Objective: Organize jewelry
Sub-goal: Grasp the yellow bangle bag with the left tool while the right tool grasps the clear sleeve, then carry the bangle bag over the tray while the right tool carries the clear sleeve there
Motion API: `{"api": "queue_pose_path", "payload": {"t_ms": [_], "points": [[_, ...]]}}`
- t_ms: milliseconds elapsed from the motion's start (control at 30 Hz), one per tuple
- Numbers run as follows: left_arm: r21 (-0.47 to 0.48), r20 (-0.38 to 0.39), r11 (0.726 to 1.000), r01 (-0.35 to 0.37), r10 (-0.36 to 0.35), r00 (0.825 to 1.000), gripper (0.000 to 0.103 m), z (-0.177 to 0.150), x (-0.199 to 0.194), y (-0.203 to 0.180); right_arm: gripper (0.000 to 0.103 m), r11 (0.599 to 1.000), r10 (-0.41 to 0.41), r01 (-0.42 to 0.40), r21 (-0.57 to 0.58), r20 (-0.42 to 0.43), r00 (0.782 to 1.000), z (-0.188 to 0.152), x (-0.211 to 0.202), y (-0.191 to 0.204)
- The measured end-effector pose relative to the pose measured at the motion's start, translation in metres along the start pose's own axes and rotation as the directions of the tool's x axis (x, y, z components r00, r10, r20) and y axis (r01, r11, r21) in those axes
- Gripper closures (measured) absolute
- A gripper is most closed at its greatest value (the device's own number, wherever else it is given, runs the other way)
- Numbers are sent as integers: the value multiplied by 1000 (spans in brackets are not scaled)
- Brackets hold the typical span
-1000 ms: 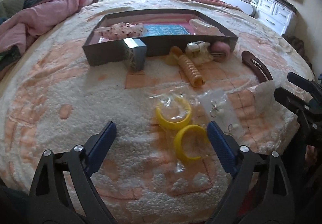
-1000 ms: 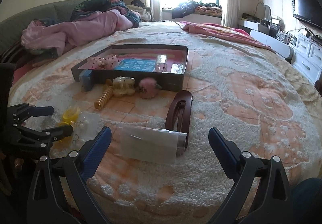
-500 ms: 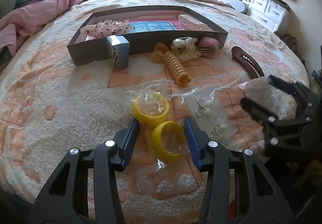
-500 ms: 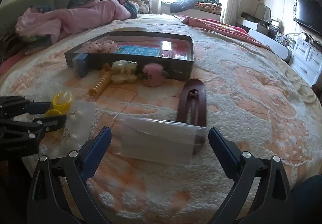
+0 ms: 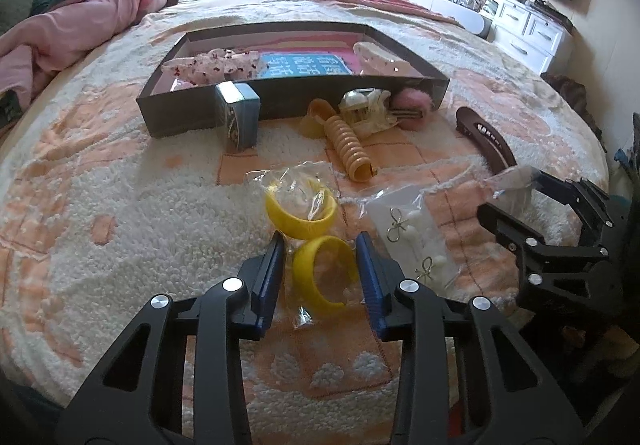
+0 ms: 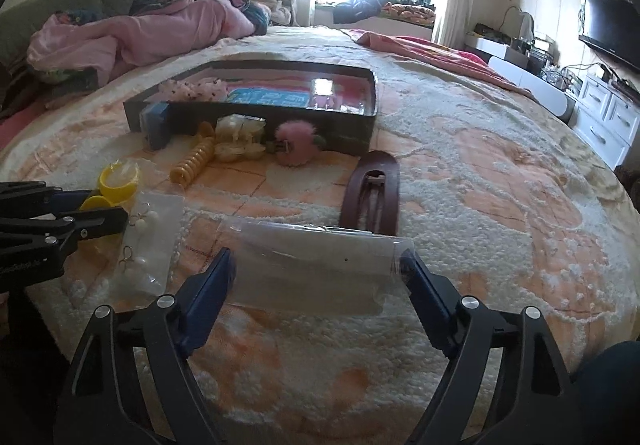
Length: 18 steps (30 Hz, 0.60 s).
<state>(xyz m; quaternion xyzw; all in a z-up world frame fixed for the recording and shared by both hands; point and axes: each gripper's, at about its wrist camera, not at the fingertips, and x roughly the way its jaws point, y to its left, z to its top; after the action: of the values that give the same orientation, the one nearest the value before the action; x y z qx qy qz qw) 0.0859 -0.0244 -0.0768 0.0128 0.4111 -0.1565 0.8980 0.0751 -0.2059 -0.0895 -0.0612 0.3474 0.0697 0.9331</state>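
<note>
Yellow bangle point(image 5: 324, 275) in slippery plastic feels light and stiff; we are closing the left hand-held gripper point(image 5: 320, 277) across its rim, near the bed's point(image 5: 120, 205) front edge, not yet pinching.

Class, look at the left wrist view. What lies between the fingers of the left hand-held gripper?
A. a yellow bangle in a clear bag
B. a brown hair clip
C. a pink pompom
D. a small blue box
A: the left hand-held gripper is closing with the yellow bangle, in its clear bag, between its blue fingers.
</note>
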Motion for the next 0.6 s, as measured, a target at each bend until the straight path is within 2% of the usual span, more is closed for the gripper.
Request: {"api": "queue_pose_path", "payload": {"t_ms": [233, 600], "points": [[-25, 54, 1000, 1, 0, 999, 75, 7, -14, 6, 22, 999, 2, -4, 52, 31, 1000, 8, -17, -14], [-109, 109, 994, -21, 33, 993, 75, 17, -30, 33, 22, 1000, 27, -28, 13, 68, 997, 31, -21, -6]]}}
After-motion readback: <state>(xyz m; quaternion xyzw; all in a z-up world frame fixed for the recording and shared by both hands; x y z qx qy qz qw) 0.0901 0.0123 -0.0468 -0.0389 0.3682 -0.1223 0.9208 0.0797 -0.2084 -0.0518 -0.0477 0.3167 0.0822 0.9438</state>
